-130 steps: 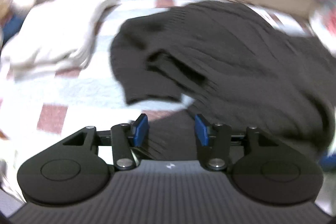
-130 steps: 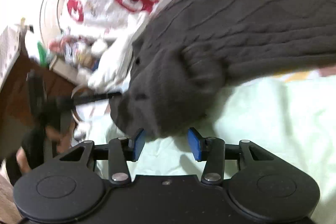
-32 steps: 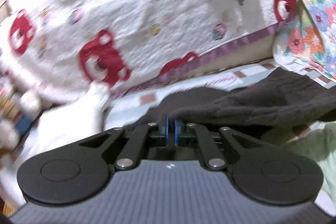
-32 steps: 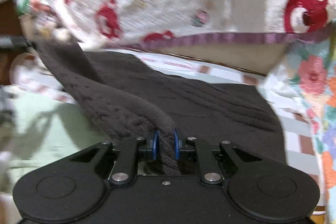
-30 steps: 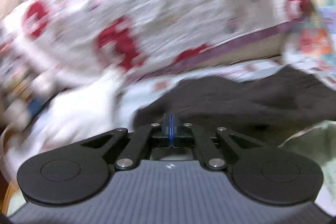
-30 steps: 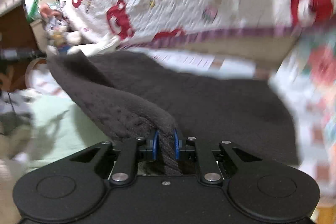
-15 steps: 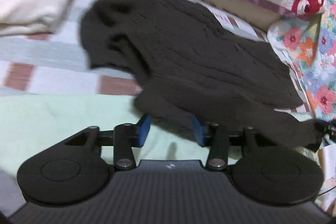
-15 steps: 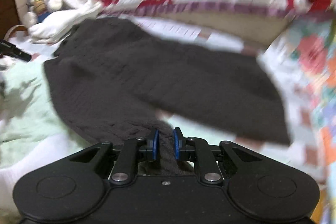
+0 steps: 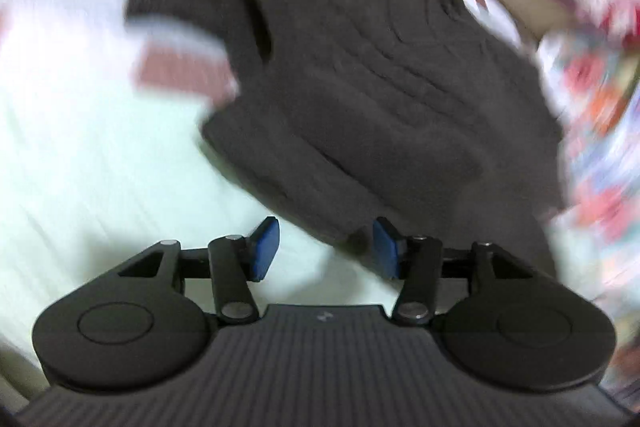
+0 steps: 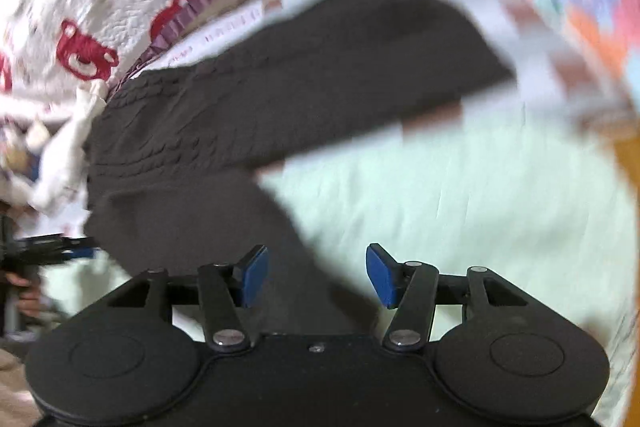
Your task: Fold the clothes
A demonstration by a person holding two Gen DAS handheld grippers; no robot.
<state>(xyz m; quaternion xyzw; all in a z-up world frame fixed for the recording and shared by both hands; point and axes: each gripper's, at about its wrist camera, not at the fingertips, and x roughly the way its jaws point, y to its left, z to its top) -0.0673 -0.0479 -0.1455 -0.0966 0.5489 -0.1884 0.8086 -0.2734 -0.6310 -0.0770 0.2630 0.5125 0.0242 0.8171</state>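
Blk tools (image 9: 325, 251), blue pads (image 10: 252, 277)

Left claw (image 9: 326, 247): blue pads spread wide, nothing gripped between them (view blurred).
Right claw (image 10: 316, 275): blue pads likewise wide apart, gripping nothing.
Person's hand (image 10: 20, 291): at the far left edge of the right wrist view, wrapped around the left claw's handle.

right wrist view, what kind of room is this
Most likely a bedroom: a dark knitted sweater lies spread on a pale green bedsheet, with a white quilt with red bear prints bunched behind it.
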